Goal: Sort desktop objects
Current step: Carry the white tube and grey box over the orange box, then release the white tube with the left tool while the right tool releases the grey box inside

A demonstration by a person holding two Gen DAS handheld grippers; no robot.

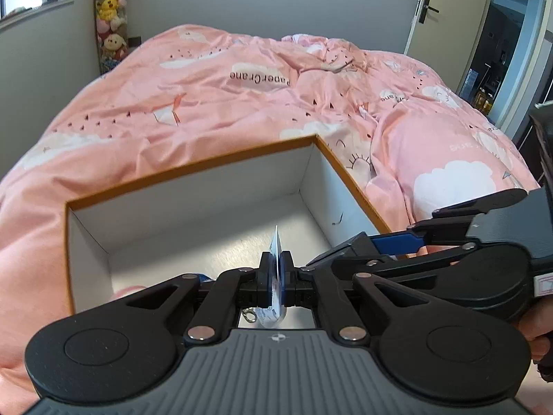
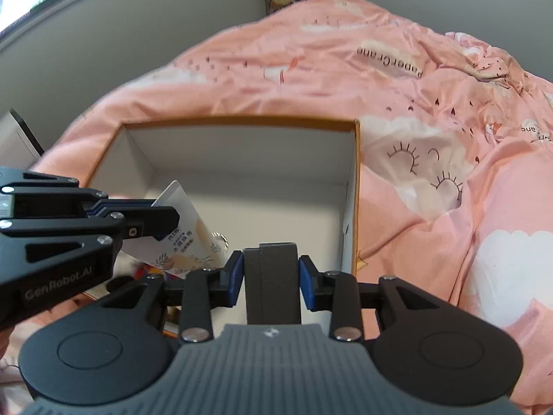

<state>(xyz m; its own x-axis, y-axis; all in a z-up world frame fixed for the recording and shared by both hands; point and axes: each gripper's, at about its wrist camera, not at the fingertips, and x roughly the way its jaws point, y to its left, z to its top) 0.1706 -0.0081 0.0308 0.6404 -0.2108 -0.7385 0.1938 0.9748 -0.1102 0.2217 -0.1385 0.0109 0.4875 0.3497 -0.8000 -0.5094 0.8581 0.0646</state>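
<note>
An open cardboard box with white inner walls and an orange rim lies on the pink bed; it also shows in the right wrist view. My left gripper is shut on a thin white packet, held edge-on over the box. The right wrist view shows that packet with printed text and leaf art, in the left gripper. My right gripper is shut on a dark grey block, held over the box's near right part. The right gripper enters the left wrist view from the right.
A pink patterned duvet covers the bed around the box. A metal ring and some colourful items lie at the box's near left. Plush toys hang at the far wall. A door stands at the right.
</note>
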